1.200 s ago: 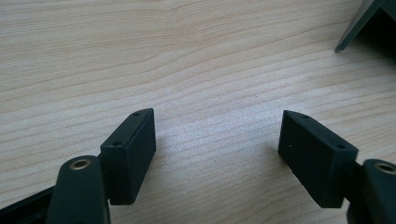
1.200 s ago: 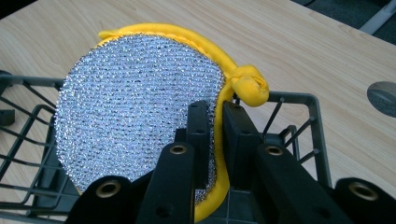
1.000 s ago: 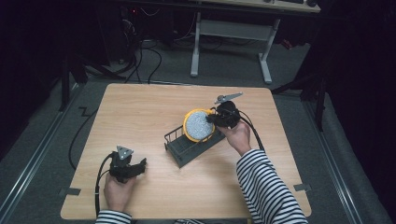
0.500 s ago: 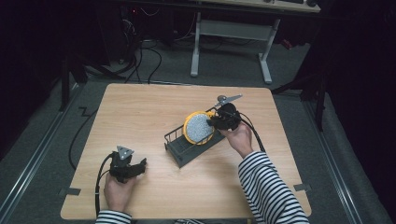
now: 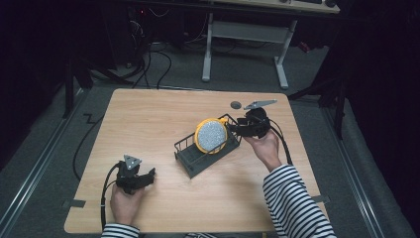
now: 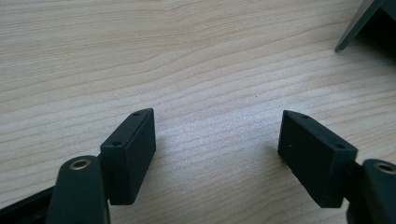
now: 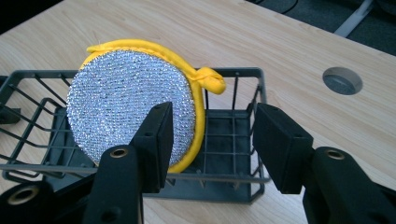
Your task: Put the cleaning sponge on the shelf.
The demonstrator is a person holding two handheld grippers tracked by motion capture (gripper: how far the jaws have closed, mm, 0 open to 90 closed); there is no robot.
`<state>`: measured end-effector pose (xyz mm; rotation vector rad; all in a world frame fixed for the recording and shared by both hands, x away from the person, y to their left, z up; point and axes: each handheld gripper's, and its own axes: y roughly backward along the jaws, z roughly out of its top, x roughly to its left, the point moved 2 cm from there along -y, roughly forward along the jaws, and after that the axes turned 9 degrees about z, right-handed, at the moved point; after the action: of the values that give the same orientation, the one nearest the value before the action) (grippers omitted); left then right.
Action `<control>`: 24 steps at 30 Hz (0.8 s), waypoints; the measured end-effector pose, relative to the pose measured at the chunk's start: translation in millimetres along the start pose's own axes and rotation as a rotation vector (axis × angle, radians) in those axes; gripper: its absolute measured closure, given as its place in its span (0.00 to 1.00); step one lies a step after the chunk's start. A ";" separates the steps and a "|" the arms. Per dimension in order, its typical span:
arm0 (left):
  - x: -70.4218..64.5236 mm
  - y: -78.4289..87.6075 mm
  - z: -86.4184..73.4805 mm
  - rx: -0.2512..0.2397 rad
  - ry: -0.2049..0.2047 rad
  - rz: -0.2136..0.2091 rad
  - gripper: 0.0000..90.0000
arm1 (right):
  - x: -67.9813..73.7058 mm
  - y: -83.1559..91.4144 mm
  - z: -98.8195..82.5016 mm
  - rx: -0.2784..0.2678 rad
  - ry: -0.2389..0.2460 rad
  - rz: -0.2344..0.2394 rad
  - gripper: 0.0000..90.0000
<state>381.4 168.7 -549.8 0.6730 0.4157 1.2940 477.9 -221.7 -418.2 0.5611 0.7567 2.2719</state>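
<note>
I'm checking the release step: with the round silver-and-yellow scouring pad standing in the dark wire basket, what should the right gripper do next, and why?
Probably draw the right gripper back, away from the dark wire basket. Its jaws have just been opening and no longer press the round silver-and-yellow scouring pad, which stands on edge inside.

We've got the left gripper (image 5: 148,173) parked low at our near left, jaws apart, nothing between them, left hand (image 5: 125,202) wrapped round its body. Right gripper (image 5: 233,130) sits further out, right hand (image 5: 264,147) under it, striped sleeve (image 5: 292,201) trailing back; its jaws have just been opening, gap empty.
</note>
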 end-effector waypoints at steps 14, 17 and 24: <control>-0.2 0.0 0.0 0.000 -0.002 0.001 0.32 | -10.3 51.9 -25.7 -0.070 -0.027 -0.047 0.54; -0.2 -0.1 0.0 0.000 -0.002 0.002 0.32 | -12.5 63.6 -38.8 -0.072 -0.032 -0.068 0.54; -0.4 -0.1 0.0 0.000 -0.003 0.003 0.32 | -14.8 81.6 -60.3 -0.099 -0.055 -0.075 0.55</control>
<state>381.4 168.3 -549.8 0.6761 0.4124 1.2958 416.4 -303.6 -412.6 0.5382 0.6240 2.2024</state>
